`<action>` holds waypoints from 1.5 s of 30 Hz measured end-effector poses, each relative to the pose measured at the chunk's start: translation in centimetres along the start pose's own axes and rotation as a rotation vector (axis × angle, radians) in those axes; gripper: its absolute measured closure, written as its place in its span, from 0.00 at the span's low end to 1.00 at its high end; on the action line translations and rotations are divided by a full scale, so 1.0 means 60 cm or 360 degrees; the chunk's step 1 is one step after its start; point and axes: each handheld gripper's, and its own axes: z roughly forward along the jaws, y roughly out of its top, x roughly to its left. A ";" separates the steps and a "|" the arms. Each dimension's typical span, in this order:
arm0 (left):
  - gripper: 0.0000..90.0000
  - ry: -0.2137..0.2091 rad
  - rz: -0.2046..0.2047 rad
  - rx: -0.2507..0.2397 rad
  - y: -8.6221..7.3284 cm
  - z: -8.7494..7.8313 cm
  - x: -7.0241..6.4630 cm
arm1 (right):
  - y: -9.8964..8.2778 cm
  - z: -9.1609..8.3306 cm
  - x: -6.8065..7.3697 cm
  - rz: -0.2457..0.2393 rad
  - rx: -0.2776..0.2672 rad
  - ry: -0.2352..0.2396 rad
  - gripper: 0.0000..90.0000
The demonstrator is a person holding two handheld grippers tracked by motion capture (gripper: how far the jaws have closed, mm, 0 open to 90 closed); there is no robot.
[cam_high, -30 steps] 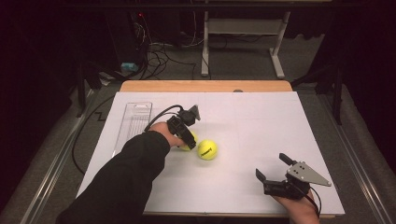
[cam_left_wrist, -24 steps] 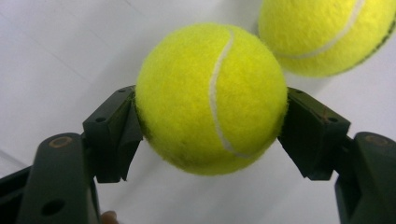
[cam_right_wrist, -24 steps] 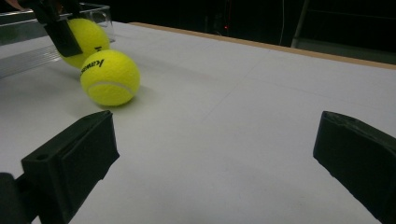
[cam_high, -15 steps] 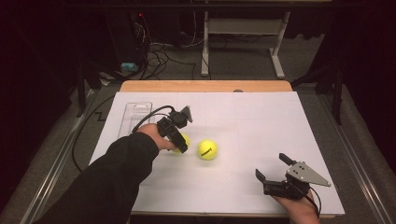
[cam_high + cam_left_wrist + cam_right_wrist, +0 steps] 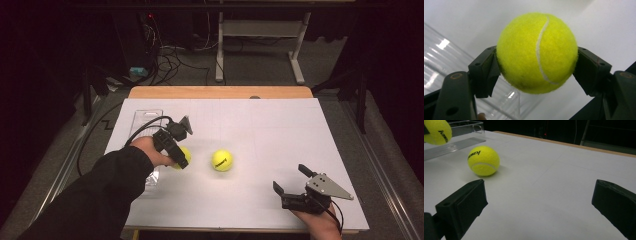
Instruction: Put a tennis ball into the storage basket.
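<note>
1. The left gripper (image 5: 181, 159) is squeezing a yellow tennis ball (image 5: 537, 52) between its two jaws. It holds the ball just above the white table (image 5: 260, 130), right next to a clear plastic tray (image 5: 146, 120).
2. The right gripper (image 5: 292, 185) is wide open and holds nothing. It rests near the front edge of the table, well apart from the balls.
3. A second tennis ball (image 5: 222, 160) sits free on the table, near the held one.
4. The jaws touch the held ball only at its two sides. The ball is round and fuzzy, so I think it could pop out if the squeeze gets loose or the hand tips fast.
5. If it drops, it may bounce, bump the free ball, and send one rolling off an edge.
6. The tray wall is close, so a low swing could knock it.
7. The middle and far right of the table are bare, so there is lots of room to move there.
</note>
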 end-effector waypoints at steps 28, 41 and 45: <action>0.30 0.0093 -0.0235 -0.0016 -0.072 -0.084 0.078 | 0.000 0.001 0.002 -0.0015 0.0004 0.0003 0.00; 0.30 0.0122 -0.0400 -0.0023 -0.096 -0.090 0.137 | -0.001 0.002 0.002 -0.0012 0.0006 0.0003 0.00; 0.30 0.0125 -0.0440 -0.0027 -0.098 -0.088 0.151 | -0.001 0.002 0.002 -0.0008 0.0007 0.0008 0.00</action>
